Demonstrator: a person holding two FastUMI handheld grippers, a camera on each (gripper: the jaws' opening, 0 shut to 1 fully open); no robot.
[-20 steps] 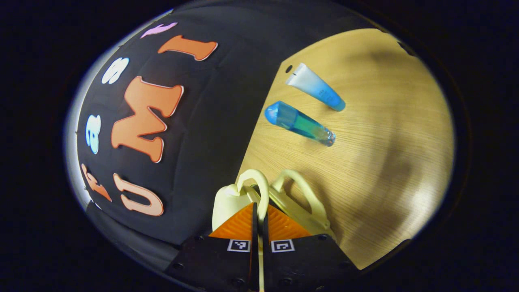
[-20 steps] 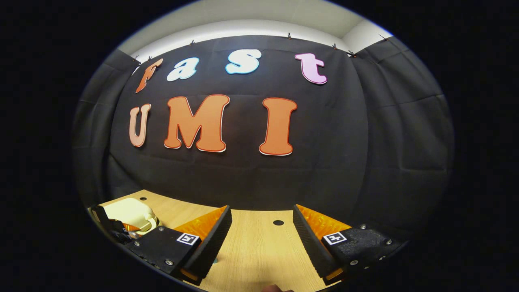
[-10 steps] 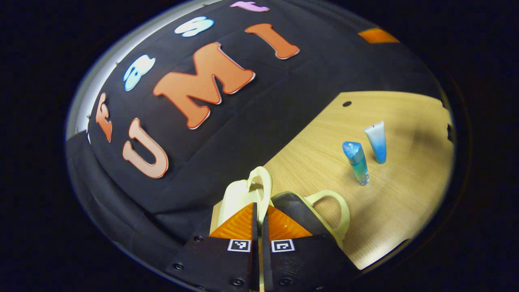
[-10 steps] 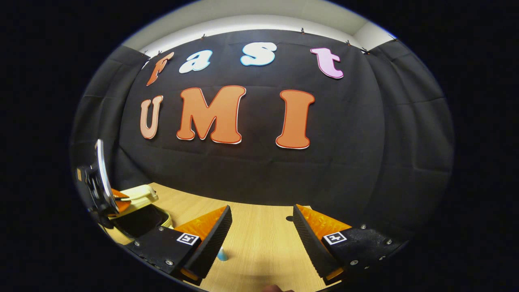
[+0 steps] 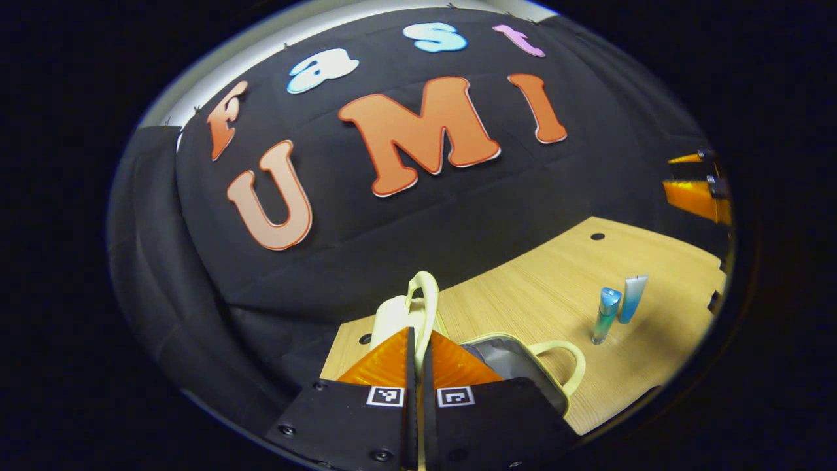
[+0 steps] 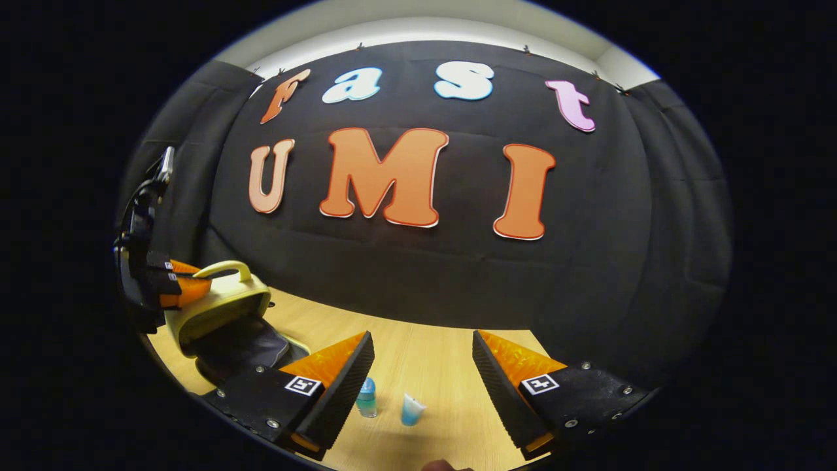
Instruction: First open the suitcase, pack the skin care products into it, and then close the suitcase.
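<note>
The suitcase [image 5: 516, 366] on the counter [image 5: 562, 281] is half open, its lid handle [image 5: 425, 301] pinched by the left tool [image 5: 416, 356]. The right tool [image 6: 422, 366] is spread, empty. The bottle [image 6: 367, 397] and tube [image 6: 412, 410] look light and slick, best gripped mid-body.

One pale yellow suitcase [image 5: 516, 360] on the table [image 5: 543, 288], lid up. Two skin care products: one blue bottle [image 5: 605, 314] and one white-and-blue tube [image 5: 632, 297]. Two grippers: left gripper [image 5: 416, 347], right gripper [image 6: 422, 366].

suitcase [image 5: 516, 366] base partly behind claw [image 5: 416, 347], interior perhaps empty
</note>
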